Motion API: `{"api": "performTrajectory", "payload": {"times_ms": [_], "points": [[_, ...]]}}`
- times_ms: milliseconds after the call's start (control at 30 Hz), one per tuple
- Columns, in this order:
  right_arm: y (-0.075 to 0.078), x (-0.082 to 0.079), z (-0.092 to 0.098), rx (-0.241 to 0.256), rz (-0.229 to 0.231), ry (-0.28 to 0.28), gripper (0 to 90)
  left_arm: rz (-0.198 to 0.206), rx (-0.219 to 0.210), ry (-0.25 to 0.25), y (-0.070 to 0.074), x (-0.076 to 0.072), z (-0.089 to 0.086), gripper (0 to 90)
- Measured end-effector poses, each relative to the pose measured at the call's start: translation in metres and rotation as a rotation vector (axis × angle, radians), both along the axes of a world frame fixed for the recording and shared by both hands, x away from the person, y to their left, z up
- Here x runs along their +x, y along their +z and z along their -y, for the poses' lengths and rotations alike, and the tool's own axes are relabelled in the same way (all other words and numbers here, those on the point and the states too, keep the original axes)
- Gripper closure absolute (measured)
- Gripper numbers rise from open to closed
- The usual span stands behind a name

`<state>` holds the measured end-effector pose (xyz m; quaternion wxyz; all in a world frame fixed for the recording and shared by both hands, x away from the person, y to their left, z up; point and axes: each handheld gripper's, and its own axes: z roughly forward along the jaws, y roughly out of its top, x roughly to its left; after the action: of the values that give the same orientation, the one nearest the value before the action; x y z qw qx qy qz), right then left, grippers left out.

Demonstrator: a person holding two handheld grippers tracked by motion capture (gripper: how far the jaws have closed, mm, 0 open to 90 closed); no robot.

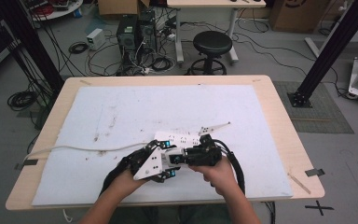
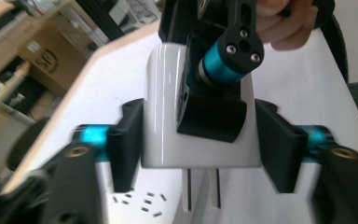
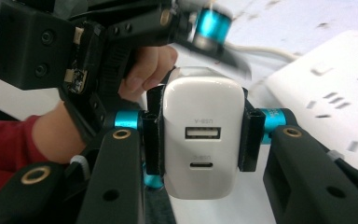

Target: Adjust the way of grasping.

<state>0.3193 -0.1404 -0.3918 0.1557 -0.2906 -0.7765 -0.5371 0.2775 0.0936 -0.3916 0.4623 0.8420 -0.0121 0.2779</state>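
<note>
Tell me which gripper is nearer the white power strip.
Right. The right gripper sits just in front of the power strip. The left gripper is farther back, toward the person. Both clamp the USB charger.

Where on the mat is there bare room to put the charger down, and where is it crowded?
Bare: the mat across its far half and its left side beyond the white cable. Crowded: the near middle, where the left gripper and right gripper both clamp the charger beside the power strip.

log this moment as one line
left tool: shut on charger | right tool: shut on charger | power strip: on table, charger unplugged
</note>
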Motion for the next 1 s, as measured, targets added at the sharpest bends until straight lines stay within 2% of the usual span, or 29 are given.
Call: {"api": "performTrajectory", "payload": {"times_ms": [100,167,233,267,367,400,433,500,567,600,633,667,700,733,767,900,933,1000], "points": [[0.008,0.001,0.009,-0.035,0.037,-0.028,63.6,-0.024,-0.045,0.015,0.004,0.003,-0.011,21.1],[0.011,0.001,0.011,-0.047,0.053,-0.046,63.6,-0.036,-0.060,0.021,0.006,0.005,-0.015,21.1],[0.013,0.002,0.013,-0.052,0.053,-0.030,63.6,-0.036,-0.060,0.021,0.006,0.005,-0.015,21.1],[0.019,0.003,0.018,-0.065,0.089,-0.029,63.6,-0.089,-0.113,0.051,0.011,0.010,-0.028,21.0],[0.021,0.003,0.019,-0.074,0.112,-0.035,63.5,-0.101,-0.123,0.064,0.013,0.011,-0.032,21.0],[0.023,0.003,0.021,-0.084,0.110,-0.045,63.6,-0.119,-0.141,0.083,0.018,0.012,-0.039,21.0],[0.030,0.004,0.026,-0.100,0.149,-0.052,63.5,-0.132,-0.143,0.091,0.020,0.013,-0.042,21.0],[0.032,0.004,0.028,-0.106,0.161,-0.057,63.5,-0.143,-0.133,0.115,0.026,0.015,-0.049,20.9],[0.035,0.004,0.030,-0.115,0.171,-0.063,63.5,-0.143,-0.133,0.115,0.026,0.015,-0.049,20.8],[0.035,0.004,0.030,-0.115,0.171,-0.063,63.5,-0.172,-0.109,0.145,0.034,0.018,-0.059,20.8],[0.035,0.004,0.030,-0.115,0.171,-0.063,63.5,-0.172,-0.109,0.145,0.034,0.018,-0.059,19.9],[0.043,0.004,0.036,-0.132,0.189,-0.071,63.5,-0.172,-0.109,0.145,0.034,0.018,-0.059,19.9],[0.043,0.004,0.036,-0.132,0.189,-0.071,63.5,-0.193,-0.076,0.164,0.041,0.023,-0.068,19.9],[0.049,0.005,0.041,-0.154,0.218,-0.080,63.5,-0.220,-0.069,0.163,0.044,0.027,-0.073,19.9],[0.052,0.006,0.044,-0.169,0.227,-0.090,63.5,-0.225,-0.067,0.166,0.045,0.028,-0.074,19.9],[0.053,0.006,0.046,-0.173,0.227,-0.096,63.5,-0.255,-0.054,0.168,0.048,0.033,-0.082,19.9],[0.054,0.007,0.048,-0.175,0.235,-0.102,63.5,-0.280,-0.055,0.177,0.050,0.038,-0.089,19.9],[0.055,0.009,0.051,-0.191,0.237,-0.114,63.5,-0.286,-0.044,0.181,0.050,0.041,-0.093,19.9]]}}
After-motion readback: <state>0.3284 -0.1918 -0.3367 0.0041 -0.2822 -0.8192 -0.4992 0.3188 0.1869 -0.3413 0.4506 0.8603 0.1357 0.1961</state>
